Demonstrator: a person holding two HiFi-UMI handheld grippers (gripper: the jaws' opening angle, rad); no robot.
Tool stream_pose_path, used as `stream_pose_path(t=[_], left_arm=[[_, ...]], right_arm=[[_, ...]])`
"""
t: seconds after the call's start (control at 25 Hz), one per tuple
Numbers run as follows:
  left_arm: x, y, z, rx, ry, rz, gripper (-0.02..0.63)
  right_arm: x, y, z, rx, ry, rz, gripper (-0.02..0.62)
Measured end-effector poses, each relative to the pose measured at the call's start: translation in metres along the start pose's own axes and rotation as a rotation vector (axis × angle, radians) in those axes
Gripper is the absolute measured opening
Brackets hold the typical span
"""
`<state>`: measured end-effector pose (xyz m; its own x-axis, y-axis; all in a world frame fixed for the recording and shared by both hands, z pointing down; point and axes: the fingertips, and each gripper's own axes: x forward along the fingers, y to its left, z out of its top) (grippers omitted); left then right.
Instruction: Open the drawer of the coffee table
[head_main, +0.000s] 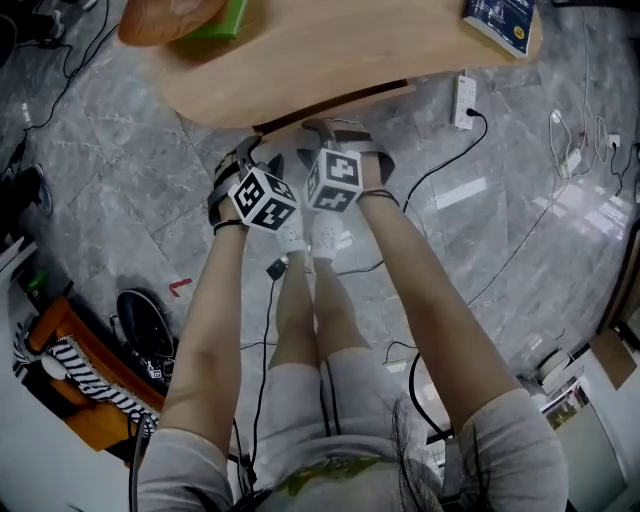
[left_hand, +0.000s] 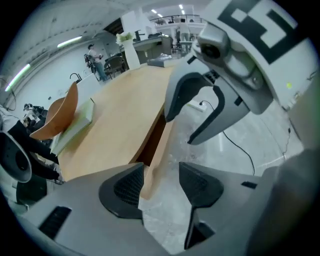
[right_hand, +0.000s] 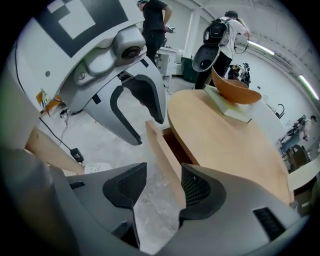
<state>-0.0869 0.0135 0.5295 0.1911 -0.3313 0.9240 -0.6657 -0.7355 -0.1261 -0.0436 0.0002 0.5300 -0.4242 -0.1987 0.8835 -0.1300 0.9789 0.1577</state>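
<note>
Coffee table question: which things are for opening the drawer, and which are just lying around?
For the job:
- drawer, already pulled out a little
- coffee table
- left tool and right tool, both open

Just lying about:
- wooden bowl on the table
- book at the table's edge
- power strip on the floor

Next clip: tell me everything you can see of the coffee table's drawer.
The drawer sits under the rim of the coffee table and is pulled partly out. Its front is a plain slab of the same pale wood as the top, with no handle visible. Behind it is a dark gap, and its contents cannot be seen. The left hand-held gripper and the right hand-held gripper are poised at it with jaws apart. The front shows in the gap between each pair, and no pad clearly presses on it.
</note>
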Motion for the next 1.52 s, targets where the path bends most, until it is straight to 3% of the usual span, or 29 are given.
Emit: stream_pose_path(t=[0.24, 0.4, 0.6, 0.92, 1.08, 1.36, 1.52], left_arm=[[0.016, 0.002, 0.010, 0.032, -0.017, -0.041, 0.202], [0.022, -0.001, 0.012, 0.039, -0.020, -0.046, 0.204], [0.028, 0.002, 0.016, 0.004, -0.035, -0.047, 0.203], [0.033, 0.004, 0.017, 0.038, 0.011, -0.018, 0.192], [0.033, 0.010, 0.018, 0.014, -0.002, 0.009, 0.117], [0.034, 0.012, 0.017, 0.018, -0.010, 0.015, 0.117], [0.033, 0.012, 0.017, 0.027, -0.014, 0.015, 0.117]], right_arm=[[0.010, -0.018, -0.006, -0.028, 0.029, 0.009, 0.216], [0.013, -0.025, -0.010, -0.024, 0.029, 0.005, 0.115], [0.012, -0.030, -0.009, -0.022, 0.003, 0.001, 0.103], [0.014, -0.025, -0.008, -0.284, 0.051, -0.045, 0.103], [0.012, -0.022, -0.008, -0.370, 0.058, -0.070, 0.103], [0.013, -0.025, -0.009, -0.343, 0.055, -0.100, 0.103], [0.020, -0.031, -0.018, -0.319, 0.115, -0.080, 0.103]])
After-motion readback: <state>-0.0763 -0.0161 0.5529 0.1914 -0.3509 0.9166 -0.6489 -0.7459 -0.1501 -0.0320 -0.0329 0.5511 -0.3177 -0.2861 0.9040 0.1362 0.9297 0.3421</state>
